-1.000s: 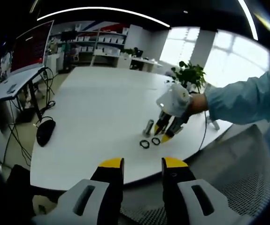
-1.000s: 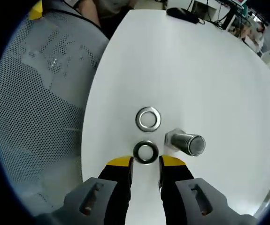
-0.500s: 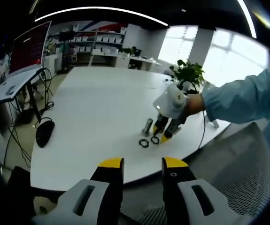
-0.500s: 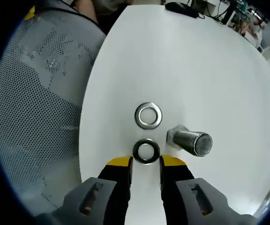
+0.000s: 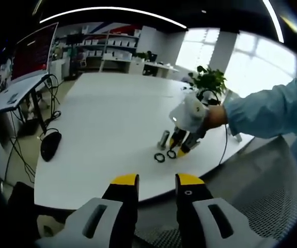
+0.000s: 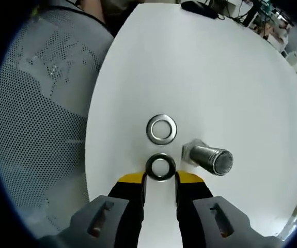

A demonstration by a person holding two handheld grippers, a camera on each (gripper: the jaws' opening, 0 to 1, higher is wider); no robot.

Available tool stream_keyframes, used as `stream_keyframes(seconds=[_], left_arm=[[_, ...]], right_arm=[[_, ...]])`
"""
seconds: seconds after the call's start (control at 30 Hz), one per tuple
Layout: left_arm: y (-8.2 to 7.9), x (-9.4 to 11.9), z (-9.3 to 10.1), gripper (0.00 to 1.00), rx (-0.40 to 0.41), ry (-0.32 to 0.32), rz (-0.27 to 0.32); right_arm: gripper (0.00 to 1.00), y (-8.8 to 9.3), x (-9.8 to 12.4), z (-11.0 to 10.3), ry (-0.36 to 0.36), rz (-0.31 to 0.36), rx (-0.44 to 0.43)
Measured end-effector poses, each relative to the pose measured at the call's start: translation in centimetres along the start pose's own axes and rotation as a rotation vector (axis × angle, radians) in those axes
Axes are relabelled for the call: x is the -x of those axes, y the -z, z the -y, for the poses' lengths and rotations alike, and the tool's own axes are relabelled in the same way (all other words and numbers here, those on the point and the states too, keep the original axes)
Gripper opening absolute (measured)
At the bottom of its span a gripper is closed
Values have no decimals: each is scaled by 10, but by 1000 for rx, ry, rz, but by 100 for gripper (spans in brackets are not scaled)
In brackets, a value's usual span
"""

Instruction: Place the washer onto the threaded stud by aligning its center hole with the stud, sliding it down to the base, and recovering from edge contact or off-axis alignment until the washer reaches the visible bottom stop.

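My left view looks from off the worktop (image 5: 102, 129) edge, far back. My right view looks steeply down, close. Both share the stud (image 6: 210, 159) and two washers (image 6: 161, 129).

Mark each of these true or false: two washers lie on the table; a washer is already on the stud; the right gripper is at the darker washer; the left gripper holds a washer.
Two washers lie on the table: true, a darker washer and a lighter washer.
A washer is on the stud: false, both lie flat beside it.
The right gripper is at the darker washer: true.
The left gripper holds a washer: false, its jaws are empty.
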State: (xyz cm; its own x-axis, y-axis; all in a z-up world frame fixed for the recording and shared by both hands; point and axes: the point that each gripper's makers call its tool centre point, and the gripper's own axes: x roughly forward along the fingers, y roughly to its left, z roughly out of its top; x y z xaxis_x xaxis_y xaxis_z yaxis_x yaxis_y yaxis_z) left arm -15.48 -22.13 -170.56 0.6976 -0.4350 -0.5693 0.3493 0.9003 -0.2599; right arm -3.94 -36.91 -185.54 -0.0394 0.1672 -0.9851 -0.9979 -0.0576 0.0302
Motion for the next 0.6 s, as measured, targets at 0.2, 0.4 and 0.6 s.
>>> stream_keyframes(seconds=[0.2, 0.4, 0.6], left_arm=[[-1, 1, -2, 26, 16, -12, 10], [-2, 1, -2, 20, 19, -12, 14], [-2, 1, -3, 20, 24, -20, 14]], right_arm=[[19, 0, 0, 5, 31, 5, 17], [20, -1, 0, 3, 33, -3, 33], [21, -6, -1, 6, 36, 20, 1]])
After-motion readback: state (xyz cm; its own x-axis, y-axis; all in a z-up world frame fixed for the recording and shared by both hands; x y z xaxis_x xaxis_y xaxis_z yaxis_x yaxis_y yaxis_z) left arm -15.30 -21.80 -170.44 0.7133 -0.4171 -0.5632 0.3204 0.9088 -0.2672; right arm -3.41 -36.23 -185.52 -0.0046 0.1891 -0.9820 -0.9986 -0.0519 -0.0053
